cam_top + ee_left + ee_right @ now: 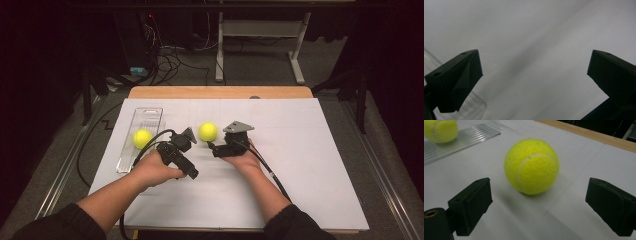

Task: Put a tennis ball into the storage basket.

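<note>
High view and the two gripper views, read left to right with the clear plastic tray (147,117) as landmark. The tray lay lengthwise on the left part of the white table sheet (310,150), and one tennis ball (142,138) sat in it toward its near end, apparently already placed. Just right of the tray's near end, the left gripper (191,140) rested low over the sheet; in the left gripper view its jaws stood wide apart with nothing between them, bare sheet ahead and a corner of the tray (474,105) at the lower left. It was probably parked there to leave the path to the tray free. Farther right of the tray, a second tennis ball (208,131) lay on the sheet, apart from the tray. The right gripper (210,146) pointed at it from the near right; in the right gripper view the ball (532,166) sat just beyond the released jaws, centred between them, untouched. The jaws were presumably lined up on it for a grasp. Between this ball and the tray stood the left gripper, which a straight carry to the tray would have to clear. The wooden table edge (220,92) ran beyond the tray.
</note>
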`<state>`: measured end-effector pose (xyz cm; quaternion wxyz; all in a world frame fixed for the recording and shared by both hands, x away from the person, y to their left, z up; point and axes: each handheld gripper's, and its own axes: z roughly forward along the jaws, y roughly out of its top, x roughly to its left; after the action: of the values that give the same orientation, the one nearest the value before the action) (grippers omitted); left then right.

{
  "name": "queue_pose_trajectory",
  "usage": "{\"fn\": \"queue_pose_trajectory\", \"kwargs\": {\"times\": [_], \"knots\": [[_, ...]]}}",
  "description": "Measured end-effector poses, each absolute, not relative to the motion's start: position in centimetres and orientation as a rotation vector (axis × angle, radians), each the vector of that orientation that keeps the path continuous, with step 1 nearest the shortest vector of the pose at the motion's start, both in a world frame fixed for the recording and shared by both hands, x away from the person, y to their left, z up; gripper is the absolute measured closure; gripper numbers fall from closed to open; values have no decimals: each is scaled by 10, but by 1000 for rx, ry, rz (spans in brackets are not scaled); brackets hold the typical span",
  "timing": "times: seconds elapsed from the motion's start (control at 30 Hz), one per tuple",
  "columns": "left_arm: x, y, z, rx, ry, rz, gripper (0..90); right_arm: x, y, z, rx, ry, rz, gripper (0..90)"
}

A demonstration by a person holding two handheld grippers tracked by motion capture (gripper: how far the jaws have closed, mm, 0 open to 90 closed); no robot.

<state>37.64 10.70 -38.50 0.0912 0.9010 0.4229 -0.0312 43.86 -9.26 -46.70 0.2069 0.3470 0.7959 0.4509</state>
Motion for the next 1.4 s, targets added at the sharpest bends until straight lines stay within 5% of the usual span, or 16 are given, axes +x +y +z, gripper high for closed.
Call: {"fn": "queue_pose_trajectory", "kwargs": {"times": [0.57,1.4], "knots": [[374,112,-379,2665,1244,-96,6,464,-59,-470,961,2301,1140,271],[375,105,-375,2670,1250,-92,6,345,-158,-447,849,2166,1261,271]]}}
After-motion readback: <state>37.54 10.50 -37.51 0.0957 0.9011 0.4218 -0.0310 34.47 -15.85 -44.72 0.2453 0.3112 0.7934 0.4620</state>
